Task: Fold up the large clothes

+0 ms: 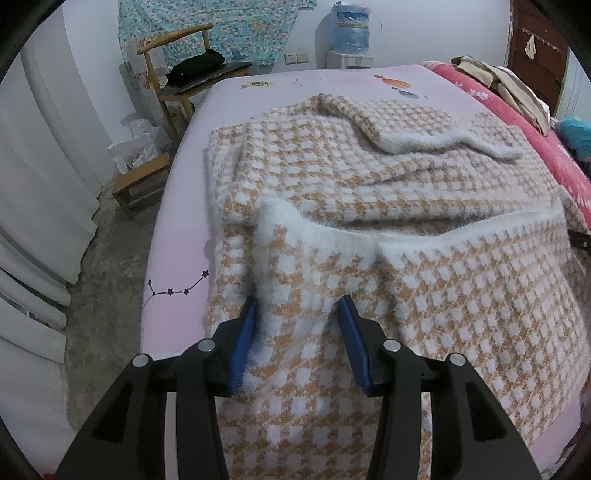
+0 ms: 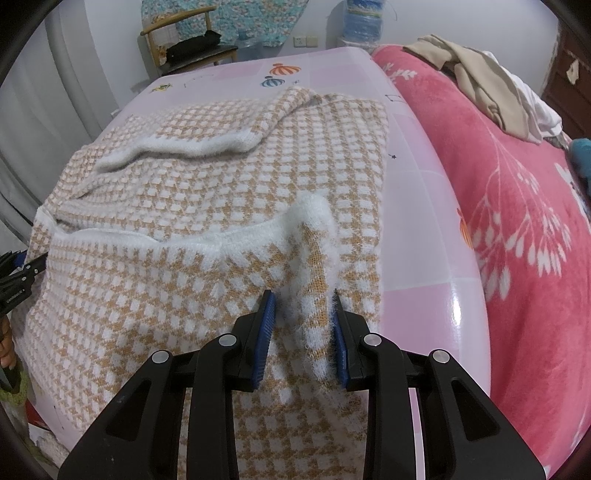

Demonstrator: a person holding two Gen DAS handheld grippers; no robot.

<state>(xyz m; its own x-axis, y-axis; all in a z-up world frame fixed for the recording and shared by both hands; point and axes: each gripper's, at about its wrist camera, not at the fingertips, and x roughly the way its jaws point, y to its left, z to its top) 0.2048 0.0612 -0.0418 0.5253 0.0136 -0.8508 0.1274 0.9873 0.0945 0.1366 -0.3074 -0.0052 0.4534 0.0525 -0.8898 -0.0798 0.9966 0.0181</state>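
Note:
An orange-and-white checked sweater [image 1: 369, 177] [image 2: 207, 177] with fuzzy white trim lies spread on the pink bed sheet [image 1: 177, 295] [image 2: 417, 206], one sleeve folded across its far part. My left gripper [image 1: 299, 306] is shut on a bunched fold at the sweater's near left corner, and the white hem [image 1: 280, 218] stands up just beyond the blue pads. My right gripper [image 2: 303, 299] is shut on the near right corner, with white fuzz caught on its right pad [image 2: 340, 332]. The near hem is raised between the two grips. Part of the left gripper [image 2: 14, 273] shows at the left edge of the right wrist view.
A red flowered blanket [image 2: 517, 221] covers the bed's right side, with beige and white clothes [image 2: 491, 81] heaped on it. Beyond the bed stand a wooden chair [image 1: 177, 66] holding a dark item and a blue water jug [image 1: 351, 29]. A low wooden stool [image 1: 140, 184] sits on the floor to the left.

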